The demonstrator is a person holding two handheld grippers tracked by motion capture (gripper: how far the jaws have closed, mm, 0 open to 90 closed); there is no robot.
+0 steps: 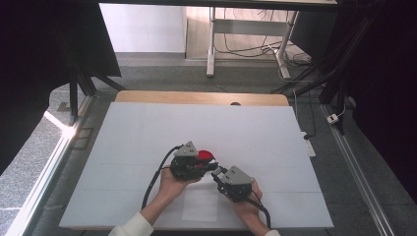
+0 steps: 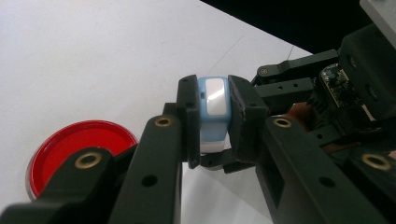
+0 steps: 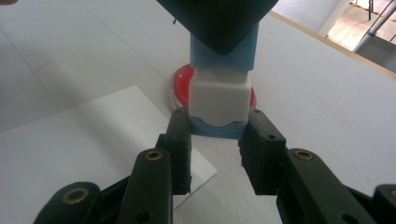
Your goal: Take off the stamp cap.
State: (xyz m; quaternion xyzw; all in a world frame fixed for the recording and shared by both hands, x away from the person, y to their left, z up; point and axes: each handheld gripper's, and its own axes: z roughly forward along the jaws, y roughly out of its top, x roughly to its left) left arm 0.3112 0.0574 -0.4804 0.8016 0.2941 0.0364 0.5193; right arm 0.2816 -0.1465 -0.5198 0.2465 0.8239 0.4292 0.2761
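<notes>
My left gripper (image 2: 212, 122) is shut on a small light-blue case (image 2: 214, 100) with a white panel and holds it just above the table. The case's other end carries a white cap (image 3: 219, 97) with a blue rim. My right gripper (image 3: 218, 127) is closed on that end from both sides. In the high view the left gripper (image 1: 210, 165) and the right gripper (image 1: 218, 173) meet tip to tip near the table's front middle. A round red dish (image 1: 207, 155) (image 2: 70, 149) (image 3: 183, 86) lies flat on the table right behind and below the case.
A white sheet of paper (image 1: 199, 202) (image 3: 88, 140) lies on the white tabletop (image 1: 147, 132) under the hands. The table's wooden far edge (image 1: 196, 97) runs along the back. Black frames and cables stand on the floor beyond.
</notes>
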